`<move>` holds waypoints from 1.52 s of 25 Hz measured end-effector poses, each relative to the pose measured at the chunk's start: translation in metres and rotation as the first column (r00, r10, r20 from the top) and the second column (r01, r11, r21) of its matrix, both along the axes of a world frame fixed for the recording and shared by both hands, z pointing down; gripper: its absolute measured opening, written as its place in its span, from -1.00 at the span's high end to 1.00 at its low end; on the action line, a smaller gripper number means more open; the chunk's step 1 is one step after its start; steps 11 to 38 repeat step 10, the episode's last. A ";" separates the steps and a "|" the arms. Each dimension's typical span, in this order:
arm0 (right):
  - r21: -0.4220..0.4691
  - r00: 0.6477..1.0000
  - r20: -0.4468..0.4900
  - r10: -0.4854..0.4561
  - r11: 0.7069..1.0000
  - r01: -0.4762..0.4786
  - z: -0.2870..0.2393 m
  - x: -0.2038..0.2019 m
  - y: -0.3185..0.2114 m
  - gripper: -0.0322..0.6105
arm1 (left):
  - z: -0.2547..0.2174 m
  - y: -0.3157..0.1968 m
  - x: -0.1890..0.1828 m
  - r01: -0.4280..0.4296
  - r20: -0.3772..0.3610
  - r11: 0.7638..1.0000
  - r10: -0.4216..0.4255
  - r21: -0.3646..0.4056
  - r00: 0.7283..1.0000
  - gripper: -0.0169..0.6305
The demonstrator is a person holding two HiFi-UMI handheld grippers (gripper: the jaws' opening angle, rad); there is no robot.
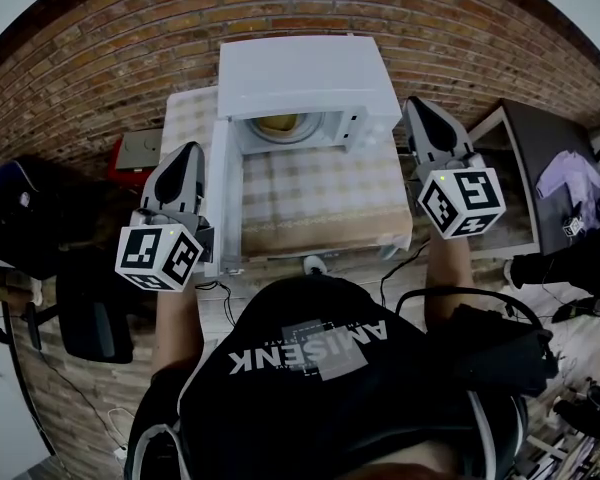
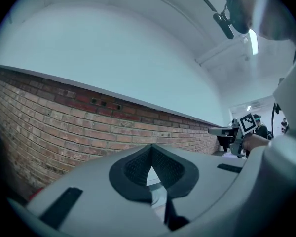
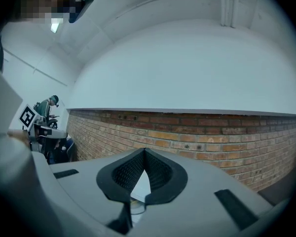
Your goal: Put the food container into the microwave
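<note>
Both pairs of jaws pressed together on nothing: left gripper point(image 1: 187, 156) at 8 o'clock of the microwave point(image 1: 300, 73), right gripper point(image 1: 421, 110) at 3 o'clock. Food container point(image 1: 280, 125) already inside the cavity. Seems down to the closing step; calls next for swinging the open door point(image 1: 223, 193) shut.

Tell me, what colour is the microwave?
White. The microwave shows best in the head view.
</note>
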State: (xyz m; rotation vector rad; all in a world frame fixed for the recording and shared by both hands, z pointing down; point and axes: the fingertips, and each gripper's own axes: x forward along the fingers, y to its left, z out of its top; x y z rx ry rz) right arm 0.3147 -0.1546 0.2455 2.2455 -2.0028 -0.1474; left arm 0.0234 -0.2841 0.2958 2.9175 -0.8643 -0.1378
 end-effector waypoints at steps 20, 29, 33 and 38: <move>0.008 1.000 -0.005 -0.008 1.000 0.008 -0.005 0.003 -0.002 0.77 | -0.004 -0.003 0.001 0.005 -0.045 1.000 -0.006 -0.029 0.999 0.91; 0.008 1.000 -0.005 -0.008 1.000 0.008 -0.005 0.003 -0.002 0.77 | -0.004 -0.003 0.001 0.005 -0.045 1.000 -0.006 -0.029 0.999 0.91; 0.008 1.000 -0.005 -0.008 1.000 0.008 -0.005 0.003 -0.002 0.77 | -0.004 -0.003 0.001 0.005 -0.045 1.000 -0.006 -0.029 0.999 0.91; 0.008 1.000 -0.005 -0.008 1.000 0.008 -0.005 0.003 -0.002 0.77 | -0.004 -0.003 0.001 0.005 -0.045 1.000 -0.006 -0.029 0.999 0.91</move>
